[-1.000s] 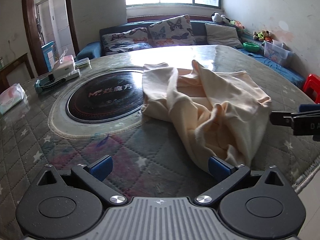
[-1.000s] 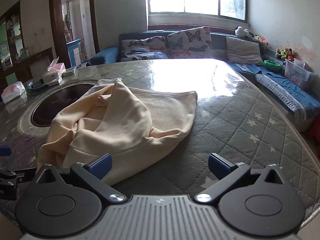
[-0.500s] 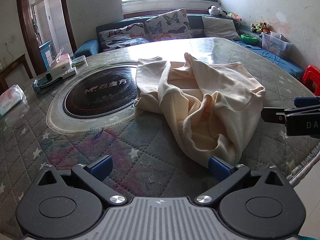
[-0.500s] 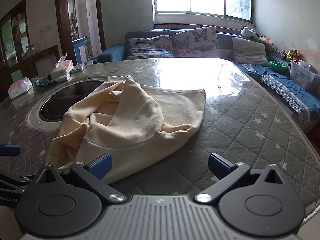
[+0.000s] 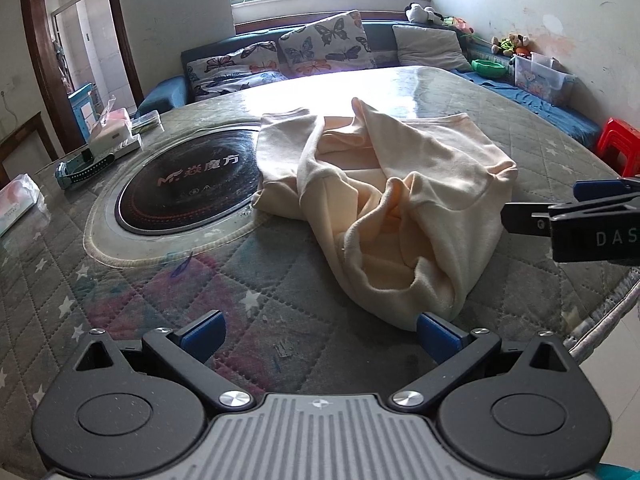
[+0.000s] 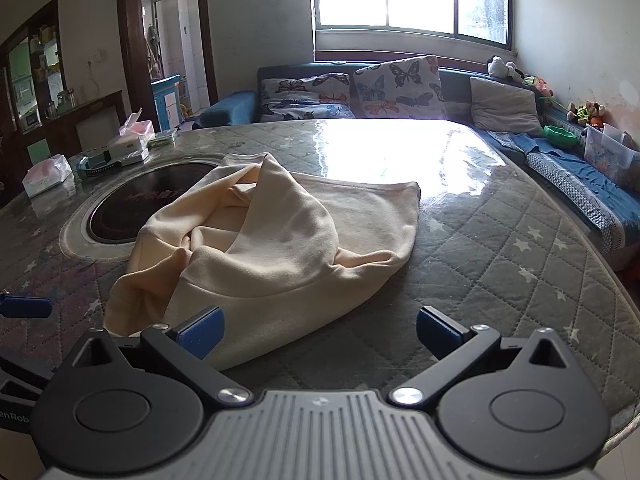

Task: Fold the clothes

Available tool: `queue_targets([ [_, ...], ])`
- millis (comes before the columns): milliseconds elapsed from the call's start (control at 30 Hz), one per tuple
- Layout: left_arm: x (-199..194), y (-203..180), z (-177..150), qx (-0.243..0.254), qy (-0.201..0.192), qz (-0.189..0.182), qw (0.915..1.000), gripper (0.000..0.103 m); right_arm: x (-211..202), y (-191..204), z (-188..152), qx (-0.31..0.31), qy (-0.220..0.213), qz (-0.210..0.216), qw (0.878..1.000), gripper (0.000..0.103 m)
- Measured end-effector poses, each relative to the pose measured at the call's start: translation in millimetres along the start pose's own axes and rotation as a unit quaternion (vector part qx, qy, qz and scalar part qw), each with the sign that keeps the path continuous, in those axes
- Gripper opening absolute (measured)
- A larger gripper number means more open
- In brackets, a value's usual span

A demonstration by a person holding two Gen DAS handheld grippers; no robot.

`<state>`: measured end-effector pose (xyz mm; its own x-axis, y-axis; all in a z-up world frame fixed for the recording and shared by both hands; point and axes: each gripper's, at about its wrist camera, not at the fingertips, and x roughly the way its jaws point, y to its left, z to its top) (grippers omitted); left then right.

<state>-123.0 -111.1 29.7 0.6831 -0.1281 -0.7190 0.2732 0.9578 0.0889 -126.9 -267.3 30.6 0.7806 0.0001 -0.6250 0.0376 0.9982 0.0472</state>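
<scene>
A cream sweatshirt (image 5: 400, 184) lies crumpled on the round quilted table (image 5: 200, 280), partly over the black hotplate (image 5: 188, 184). It also shows in the right wrist view (image 6: 272, 248). My left gripper (image 5: 318, 330) is open and empty above the table, just short of the garment's near edge. My right gripper (image 6: 318, 330) is open and empty at the near table edge, its left fingertip (image 6: 200, 330) in front of the sweatshirt's hem. The right gripper's side shows in the left wrist view (image 5: 576, 216).
Tissue packs (image 6: 44, 174), a box (image 6: 128, 144) and a blue tool (image 5: 80, 168) sit at the table's far left. A sofa with butterfly cushions (image 6: 396, 88) runs behind the table. A red stool (image 5: 620, 144) stands to the right.
Both grippers have drawn back and risen a little from the sweatshirt. The garment lies as before. Both jaws stay open.
</scene>
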Motion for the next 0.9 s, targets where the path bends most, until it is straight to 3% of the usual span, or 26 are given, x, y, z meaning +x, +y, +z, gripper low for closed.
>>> queue_targets([
  [900,-0.3,-0.9,9.8,0.004,-0.002,-0.013,0.9999,0.103,5.8,10.8,5.1,-0.015,0.005,0.015,1.000,0.103],
])
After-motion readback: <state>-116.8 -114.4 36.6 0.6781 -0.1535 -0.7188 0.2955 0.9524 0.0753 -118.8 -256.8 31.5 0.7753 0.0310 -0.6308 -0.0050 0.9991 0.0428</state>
